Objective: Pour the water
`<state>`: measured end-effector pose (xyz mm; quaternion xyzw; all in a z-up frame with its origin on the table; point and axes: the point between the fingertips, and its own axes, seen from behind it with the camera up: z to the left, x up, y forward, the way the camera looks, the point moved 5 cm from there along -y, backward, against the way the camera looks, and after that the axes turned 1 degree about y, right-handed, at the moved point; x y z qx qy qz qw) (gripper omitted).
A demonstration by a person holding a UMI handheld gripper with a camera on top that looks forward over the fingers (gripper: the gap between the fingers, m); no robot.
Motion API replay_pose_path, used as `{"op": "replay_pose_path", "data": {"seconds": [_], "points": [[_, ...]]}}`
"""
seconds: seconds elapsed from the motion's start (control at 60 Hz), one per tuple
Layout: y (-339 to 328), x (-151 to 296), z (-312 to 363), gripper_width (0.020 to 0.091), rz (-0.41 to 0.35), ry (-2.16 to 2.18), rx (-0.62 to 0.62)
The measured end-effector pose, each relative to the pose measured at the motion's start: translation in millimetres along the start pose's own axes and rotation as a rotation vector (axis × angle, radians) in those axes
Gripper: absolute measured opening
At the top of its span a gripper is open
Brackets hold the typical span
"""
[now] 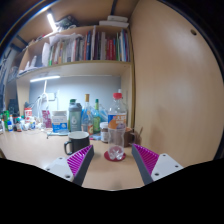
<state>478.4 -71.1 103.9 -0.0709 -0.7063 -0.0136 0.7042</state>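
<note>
A clear glass [116, 143] stands on a small dark red coaster [115, 156] on the wooden desk [40, 150]. Behind it stands a clear plastic bottle [118, 108] with a red cap and label. My gripper [114, 161] is open, and its purple pads [147, 157] sit left and right of the coaster. The glass stands just ahead of the fingertips, with a gap on each side. Nothing is held.
A black mug [77, 143] stands left of the glass. Several bottles and boxes [75, 116] crowd the back of the desk under a bookshelf [80, 50]. A wooden panel [175, 70] closes off the right side.
</note>
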Motion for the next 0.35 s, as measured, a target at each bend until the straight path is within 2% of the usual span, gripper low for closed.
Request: {"op": "replay_pose_path", "data": {"seconds": [0.067,0.133,0.35], "points": [[-30,-4,10,0.0858,0.004,0.006,-0.017],[-59,-7,23,0.0843,0.005,0.019,-0.02],[-122,-1,69,0.0848,-0.017,0.003,0.056]]}}
